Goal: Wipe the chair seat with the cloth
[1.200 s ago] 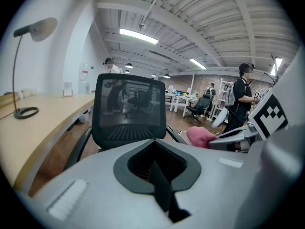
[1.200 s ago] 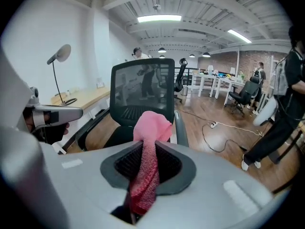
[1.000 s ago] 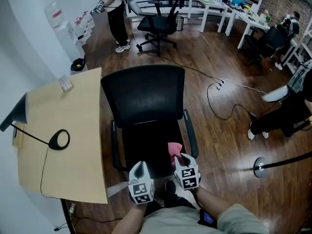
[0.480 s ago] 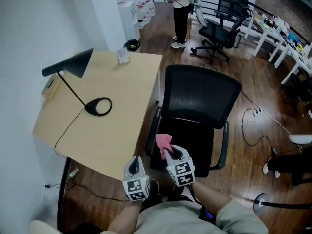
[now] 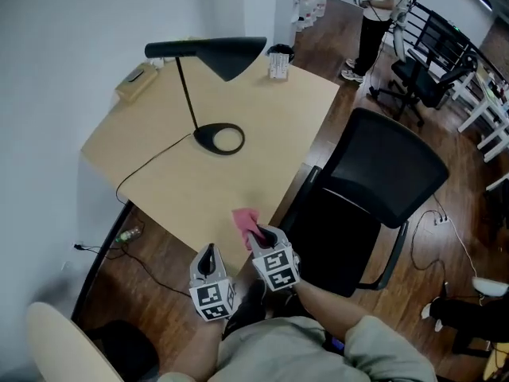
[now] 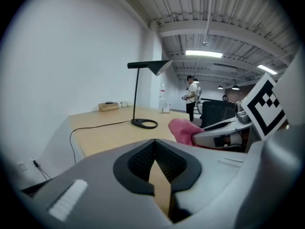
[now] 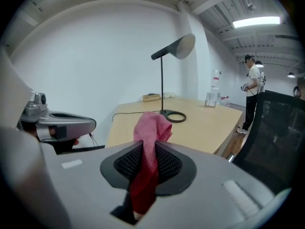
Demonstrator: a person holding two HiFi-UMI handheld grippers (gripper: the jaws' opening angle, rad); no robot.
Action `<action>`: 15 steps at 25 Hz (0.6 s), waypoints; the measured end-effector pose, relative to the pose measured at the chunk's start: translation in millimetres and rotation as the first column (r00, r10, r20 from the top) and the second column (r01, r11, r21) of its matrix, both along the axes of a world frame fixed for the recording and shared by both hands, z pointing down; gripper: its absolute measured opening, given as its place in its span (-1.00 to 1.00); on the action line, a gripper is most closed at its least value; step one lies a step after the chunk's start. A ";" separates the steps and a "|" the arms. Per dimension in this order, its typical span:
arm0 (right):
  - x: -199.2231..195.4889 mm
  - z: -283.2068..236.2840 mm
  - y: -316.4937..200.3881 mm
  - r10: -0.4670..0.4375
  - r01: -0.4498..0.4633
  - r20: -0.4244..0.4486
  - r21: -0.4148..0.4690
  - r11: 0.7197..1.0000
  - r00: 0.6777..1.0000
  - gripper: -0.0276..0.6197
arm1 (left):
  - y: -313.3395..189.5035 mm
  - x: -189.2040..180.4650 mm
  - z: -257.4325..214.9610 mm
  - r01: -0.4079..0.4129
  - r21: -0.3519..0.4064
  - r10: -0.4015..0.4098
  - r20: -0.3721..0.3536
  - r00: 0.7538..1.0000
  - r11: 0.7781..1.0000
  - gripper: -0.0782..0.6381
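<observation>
My right gripper (image 5: 258, 235) is shut on a pink cloth (image 5: 245, 220), which sticks up out of its jaws (image 7: 151, 127). The cloth hangs over the near edge of the wooden table (image 5: 199, 189), left of the black office chair. The chair seat (image 5: 343, 239) lies to the right, with its backrest (image 5: 390, 169) beyond. My left gripper (image 5: 208, 255) sits just left of the right one, jaws shut with nothing between them (image 6: 153, 162). In the left gripper view the cloth (image 6: 183, 130) shows at the right gripper's tip.
A black desk lamp (image 5: 213, 54) stands on the table with its ring base (image 5: 219, 139) and a cable. A small box (image 5: 137, 76) lies at the table's far corner. A person (image 5: 375, 18) stands by another office chair (image 5: 421, 66) at the back. The floor is dark wood.
The view has swung left from the chair to the table. My right gripper carried the pink cloth off the chair seat to the table's near edge; the left gripper followed.
</observation>
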State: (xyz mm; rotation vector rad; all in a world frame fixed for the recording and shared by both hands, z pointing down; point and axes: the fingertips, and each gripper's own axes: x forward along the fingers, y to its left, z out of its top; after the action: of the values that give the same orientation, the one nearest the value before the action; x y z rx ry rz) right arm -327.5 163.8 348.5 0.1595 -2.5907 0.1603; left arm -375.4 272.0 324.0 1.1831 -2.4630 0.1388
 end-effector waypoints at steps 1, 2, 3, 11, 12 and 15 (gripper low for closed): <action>-11.5 6.8 7.6 -0.008 0.008 -0.016 -0.003 1.000 1.000 -0.73 | 8.4 -9.1 2.3 0.011 -0.003 -0.011 -0.001 1.000 1.000 -0.77; -21.9 14.8 14.7 -0.016 0.015 -0.036 -0.009 1.000 0.999 -0.73 | 16.6 -17.8 4.9 0.023 -0.007 -0.023 -0.003 1.000 1.000 -0.77; -31.0 23.9 21.0 -0.022 0.021 -0.060 -0.018 1.000 0.998 -0.73 | 24.0 -26.2 7.6 0.035 -0.010 -0.035 -0.006 0.999 0.999 -0.77; -71.3 86.4 43.6 -0.020 0.004 -0.215 -0.072 0.997 0.976 -0.73 | 53.5 -64.5 29.2 0.078 -0.021 -0.079 -0.033 0.996 0.997 -0.77; -72.4 92.7 43.9 -0.014 -0.005 -0.235 -0.077 0.997 0.972 -0.73 | 54.4 -66.2 31.8 0.076 -0.024 -0.077 -0.038 0.996 0.997 -0.77; -70.4 108.4 46.3 -0.013 -0.016 -0.291 -0.100 0.995 0.957 -0.72 | 53.7 -67.0 36.1 0.063 -0.031 -0.064 -0.050 0.997 0.998 -0.77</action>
State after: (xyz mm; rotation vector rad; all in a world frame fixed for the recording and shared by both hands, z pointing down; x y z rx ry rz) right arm -397.8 210.0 456.9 0.1370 -2.2832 0.2487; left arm -442.4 325.6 360.1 1.0816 -2.4423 0.1246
